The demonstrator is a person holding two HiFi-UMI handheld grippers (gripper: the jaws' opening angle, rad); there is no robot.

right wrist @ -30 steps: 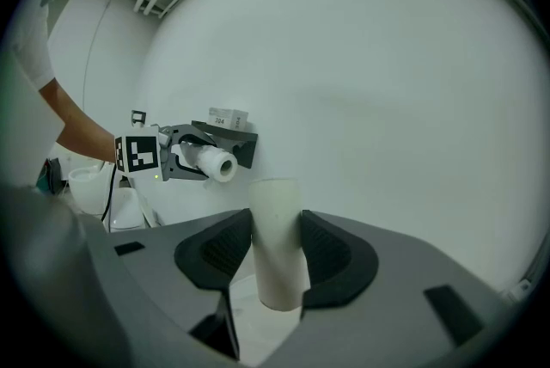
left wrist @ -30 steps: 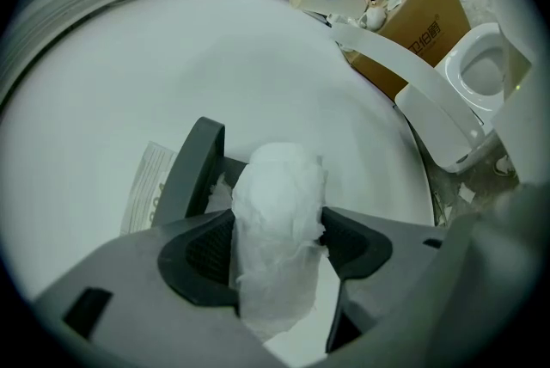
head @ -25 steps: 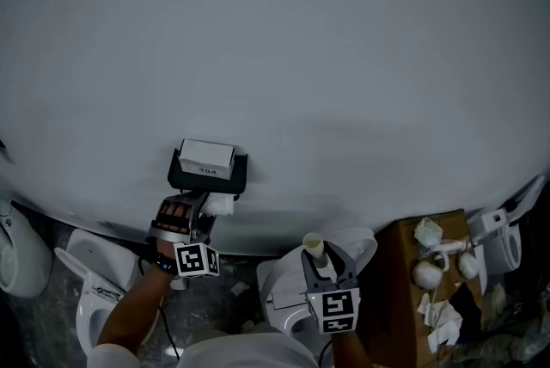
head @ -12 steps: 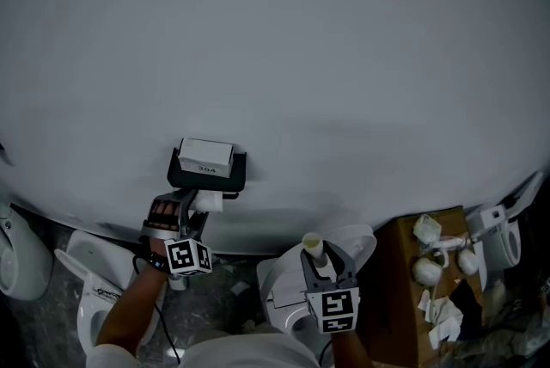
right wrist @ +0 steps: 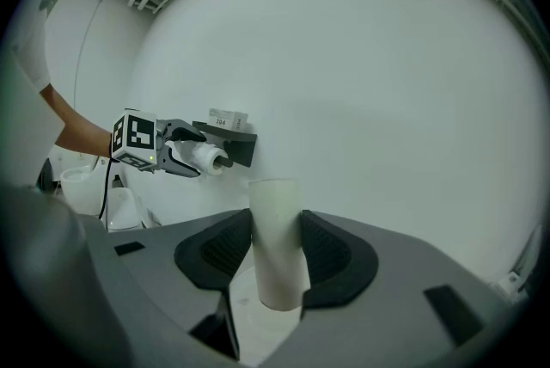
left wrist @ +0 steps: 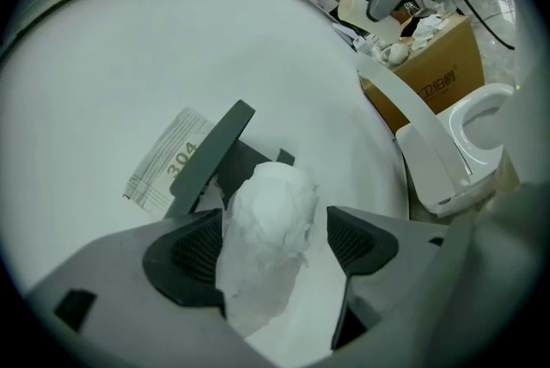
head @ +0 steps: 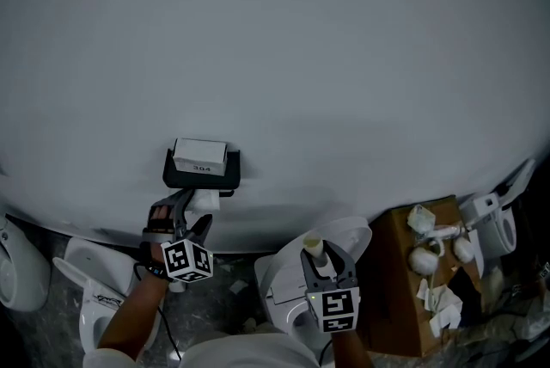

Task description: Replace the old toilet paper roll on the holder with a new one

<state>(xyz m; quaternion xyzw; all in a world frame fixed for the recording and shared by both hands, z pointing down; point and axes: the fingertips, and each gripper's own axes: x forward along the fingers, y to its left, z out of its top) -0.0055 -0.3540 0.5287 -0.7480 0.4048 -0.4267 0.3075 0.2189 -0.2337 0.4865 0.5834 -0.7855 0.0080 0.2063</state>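
White paper is in the middle of this moment: the new roll (left wrist: 266, 220) hangs at the black holder (left wrist: 210, 160) on the wall (head: 275, 57). It lies between the jaws of the left hand-held gripper (head: 194, 214), which are opening. One pad (left wrist: 193, 250) is right beside the paper, and the other one stands clear with a gap. From the right gripper view a short dark rod shows at the end of the roll, so I judge that it is already on the arm of the holder. How deep it sits I cannot tell.

The right hand-held gripper (right wrist: 275, 250) is clamped on the cardboard tube (right wrist: 277, 246), probably the old roll, held upright above a toilet (head: 352, 236).

Some risks remain:
- If the roll is only partly on the arm, it can slide off when the jaws let go.
- The outer paper looks loose and crumpled, so it can catch on the near pad and unwind, or pull the roll outward, when the gripper goes back.
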